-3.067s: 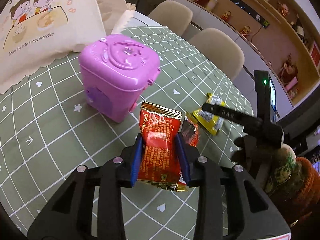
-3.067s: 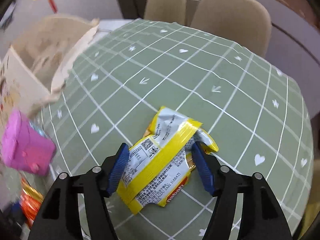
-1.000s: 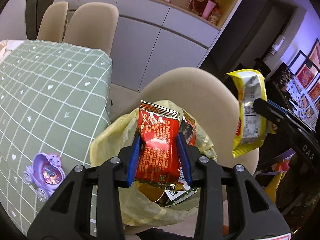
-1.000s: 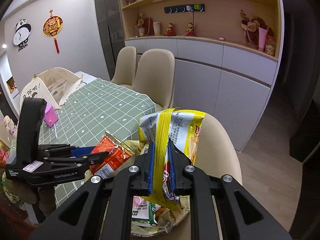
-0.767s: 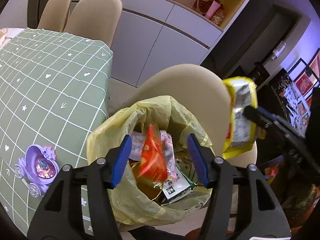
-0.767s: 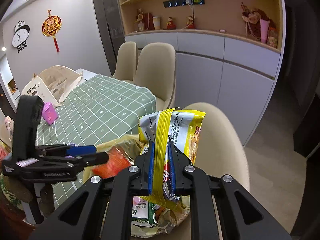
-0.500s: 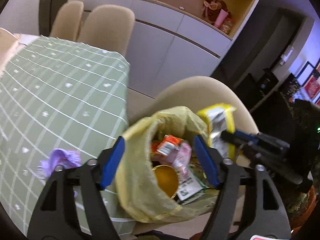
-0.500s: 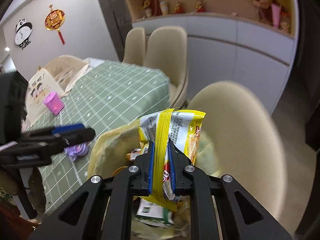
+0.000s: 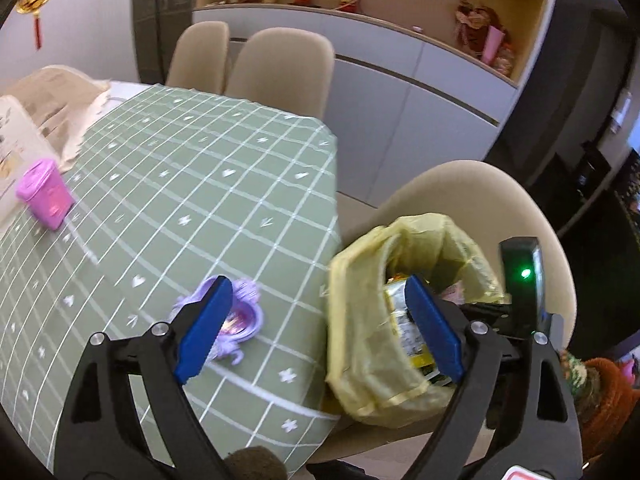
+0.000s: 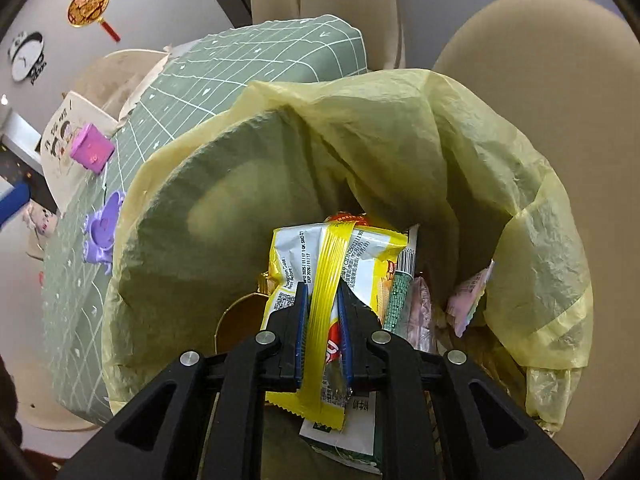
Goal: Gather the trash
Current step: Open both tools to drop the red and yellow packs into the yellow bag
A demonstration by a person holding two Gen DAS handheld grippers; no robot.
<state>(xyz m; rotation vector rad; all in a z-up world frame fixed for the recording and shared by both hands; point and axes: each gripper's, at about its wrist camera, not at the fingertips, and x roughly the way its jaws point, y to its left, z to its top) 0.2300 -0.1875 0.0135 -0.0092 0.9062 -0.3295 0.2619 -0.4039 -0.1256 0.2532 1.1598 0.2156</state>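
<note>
Reaching down into the yellow bag (image 10: 460,152), the right gripper (image 10: 323,292) is clenched on a yellow wrapper (image 10: 344,248), its blue pads pinching the crimped seam. The wrapper sits inside the bag's mouth, above other wrappers piled at the bottom, among them a green-and-white pack (image 10: 400,284) and a pink one (image 10: 468,300). The bag stands on a beige chair (image 9: 472,192) just off the table's (image 9: 192,184) right edge. The left gripper (image 9: 316,308) is released, its jaws having just been opening wide with nothing between them; it hangs over the table's right edge, one finger (image 9: 204,324) over a lilac toy carriage (image 9: 240,316) near that edge, the other (image 9: 434,328) over the bag's mouth. A pink box (image 9: 44,192) stands near the table's left edge, beside a cream tote (image 9: 36,120).
</note>
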